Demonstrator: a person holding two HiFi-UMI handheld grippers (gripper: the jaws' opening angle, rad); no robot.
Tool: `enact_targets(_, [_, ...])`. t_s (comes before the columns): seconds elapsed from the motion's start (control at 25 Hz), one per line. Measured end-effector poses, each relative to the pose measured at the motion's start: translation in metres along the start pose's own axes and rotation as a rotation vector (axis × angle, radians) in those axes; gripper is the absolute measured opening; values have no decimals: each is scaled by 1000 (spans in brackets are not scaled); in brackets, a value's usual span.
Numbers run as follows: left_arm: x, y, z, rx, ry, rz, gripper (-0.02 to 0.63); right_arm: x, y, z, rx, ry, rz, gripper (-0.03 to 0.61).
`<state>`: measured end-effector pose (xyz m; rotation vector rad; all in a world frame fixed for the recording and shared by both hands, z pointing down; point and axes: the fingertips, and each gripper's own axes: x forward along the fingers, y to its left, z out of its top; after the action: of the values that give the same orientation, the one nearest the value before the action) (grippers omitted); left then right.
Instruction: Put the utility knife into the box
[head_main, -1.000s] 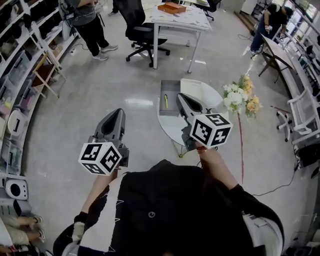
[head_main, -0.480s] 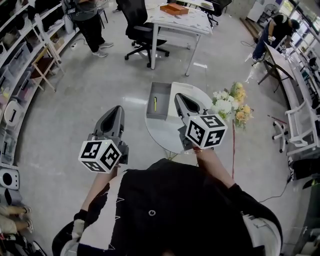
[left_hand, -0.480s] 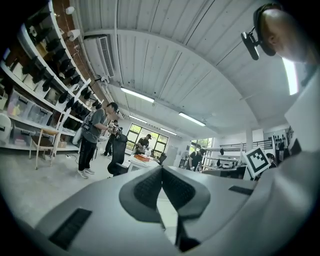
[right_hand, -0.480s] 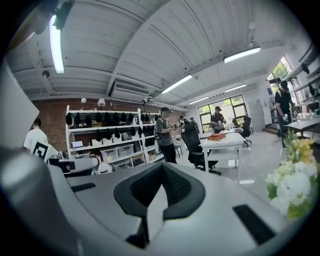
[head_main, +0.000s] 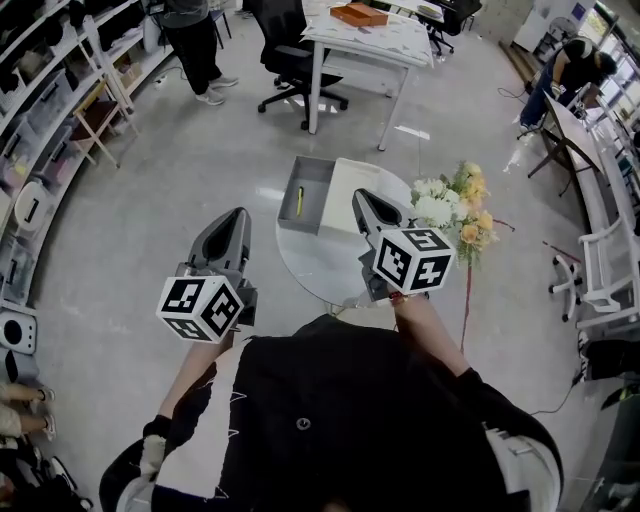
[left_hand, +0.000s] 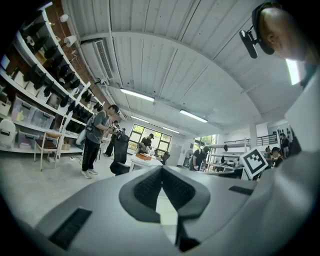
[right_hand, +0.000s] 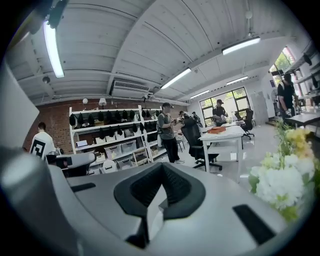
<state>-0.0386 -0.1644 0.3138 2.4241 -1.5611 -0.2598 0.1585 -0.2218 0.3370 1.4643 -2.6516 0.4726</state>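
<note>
- Left tongs (head_main: 237, 218): jaws pressed together at the tips, with nothing between them in the left gripper view. They hang over the floor, short of the table (head_main: 318, 262).
- Right tongs (head_main: 361, 197): same state, jaws together and empty. The tip is over the near side of the table.
- Grey box (head_main: 318, 190): open-topped, at the table's far-left edge.
- A thin yellow thing lies lengthwise inside the box. I read it as the utility knife (head_main: 299, 200), but it's too small to be sure.
- A flower bunch (head_main: 450, 208) stands just right of the table, apart from the box.
- My read: if that is the knife, placement is done and both tongs are well clear of it. All that's left is a closer look to confirm.
- If it isn't, I see no knife anywhere else in view, so I'd have to find it first.
</note>
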Motion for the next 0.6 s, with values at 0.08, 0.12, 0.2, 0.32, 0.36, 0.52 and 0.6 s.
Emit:
enact_targets(0.08, [-3,-3,-3,0,-1,18,11,-1,-5,-2,0,7,6,5])
enact_targets(0.12, [-5,-4,-5,-2,-1,26,11,-2,-7,-4,-1,11,9,5])
enact_targets(0.2, [-9,-5,-7,-7,-1,44,11,-2,-7,-7,-4,23,19,5])
enact_targets(0.32, [-14,-6,-10,-13,-2,67,11,-3,-6,-13,4,35,41,5])
enact_targets(0.36, [-16,-7,-12,-13,-1,72,11,-4,-5,-14,7,38,46,5])
enact_targets(0.52, [-23,-10,-17,-16,0,95,11,-8,-5,-22,10,54,61,5])
enact_targets(0.6, [-26,-12,-21,-19,3,103,11,-9,-5,-26,11,62,67,5])
